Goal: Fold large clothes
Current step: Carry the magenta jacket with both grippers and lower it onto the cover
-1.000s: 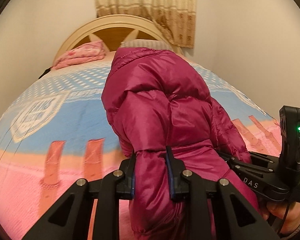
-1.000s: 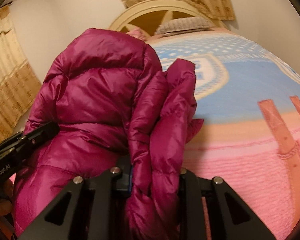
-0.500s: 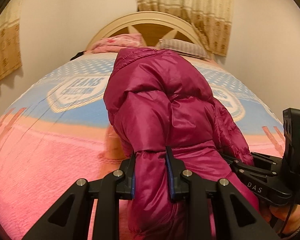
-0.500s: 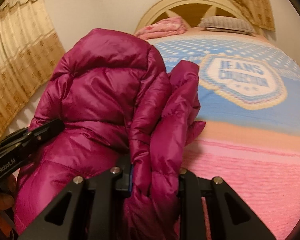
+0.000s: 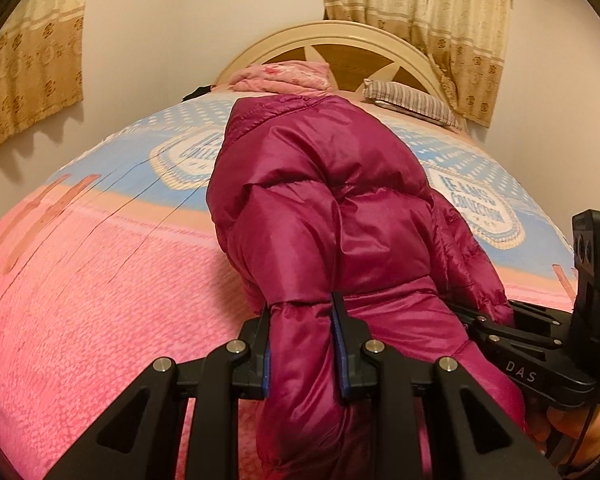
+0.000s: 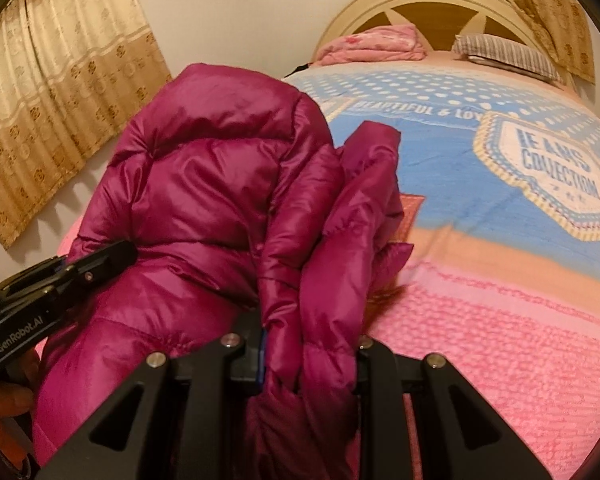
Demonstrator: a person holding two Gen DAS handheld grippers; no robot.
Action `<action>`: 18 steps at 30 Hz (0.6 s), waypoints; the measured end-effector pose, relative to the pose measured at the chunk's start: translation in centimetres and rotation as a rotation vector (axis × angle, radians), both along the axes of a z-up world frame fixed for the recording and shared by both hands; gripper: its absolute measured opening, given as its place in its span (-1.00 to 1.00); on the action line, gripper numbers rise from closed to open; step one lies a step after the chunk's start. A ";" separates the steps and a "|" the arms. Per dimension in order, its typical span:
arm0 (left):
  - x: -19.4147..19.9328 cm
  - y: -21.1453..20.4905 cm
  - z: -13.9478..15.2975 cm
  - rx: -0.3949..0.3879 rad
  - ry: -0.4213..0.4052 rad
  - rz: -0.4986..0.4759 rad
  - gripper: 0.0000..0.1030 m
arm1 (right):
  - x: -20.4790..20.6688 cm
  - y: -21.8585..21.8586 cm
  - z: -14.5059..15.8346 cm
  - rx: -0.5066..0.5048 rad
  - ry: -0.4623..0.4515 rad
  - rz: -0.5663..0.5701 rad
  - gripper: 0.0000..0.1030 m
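Magenta quilted down jacket (image 5: 324, 208) is bunched over the pink and blue bedspread (image 5: 100, 280), lifted at its near edge by both grippers. Left gripper (image 5: 300, 344) is clamped on a padded fold of the jacket, fabric filling the gap between its fingers. Right gripper (image 6: 310, 344) is clamped on a second thick fold; its body also appears at the right edge of the left wrist view. Beyond the jacket lie a pink folded quilt (image 6: 374, 42) and a striped pillow (image 6: 508, 54) against the curved headboard (image 5: 340, 36). Patterned curtains (image 6: 60, 112) hang on the walls.

Both hand-held grippers (image 5: 300, 344) apparently clamped.
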State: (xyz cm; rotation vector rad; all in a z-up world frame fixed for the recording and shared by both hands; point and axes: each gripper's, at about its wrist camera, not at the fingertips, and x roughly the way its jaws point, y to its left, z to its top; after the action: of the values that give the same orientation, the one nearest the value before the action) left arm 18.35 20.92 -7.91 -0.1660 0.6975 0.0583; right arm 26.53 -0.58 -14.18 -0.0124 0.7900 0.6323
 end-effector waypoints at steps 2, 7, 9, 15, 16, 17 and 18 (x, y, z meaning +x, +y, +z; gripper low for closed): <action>-0.2 0.7 -0.3 -0.010 0.006 0.012 -0.54 | -0.4 0.4 -0.1 -0.007 -0.001 0.010 -0.53; -0.4 1.6 -0.9 -0.020 0.016 0.030 -0.53 | -0.6 1.6 -0.4 -0.019 -0.002 0.028 -0.53; -0.5 1.7 -1.2 -0.028 0.019 0.036 -0.53 | -0.7 1.8 -0.4 -0.027 -0.006 0.031 -0.53; -0.5 1.6 -1.8 -0.027 0.024 0.043 -0.53 | -0.7 1.8 -0.7 -0.035 -0.003 0.030 -0.53; -0.4 1.6 -1.9 -0.023 0.028 0.046 -0.45 | -0.6 1.8 -0.8 -0.035 -0.002 0.030 -0.53; -0.4 1.6 -2.1 -0.021 0.034 0.051 -0.42 | -0.4 1.7 -0.8 -0.037 -0.001 0.029 -0.53; -0.2 1.6 -2.3 -0.023 0.043 0.050 -0.40 | -0.4 1.7 -0.9 -0.038 0.001 0.027 -0.53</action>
State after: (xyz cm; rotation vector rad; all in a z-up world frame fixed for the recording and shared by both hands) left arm 18.12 22.54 -10.18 -0.2049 0.7367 0.1022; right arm 26.16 1.11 -15.11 -0.0576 0.8039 0.6427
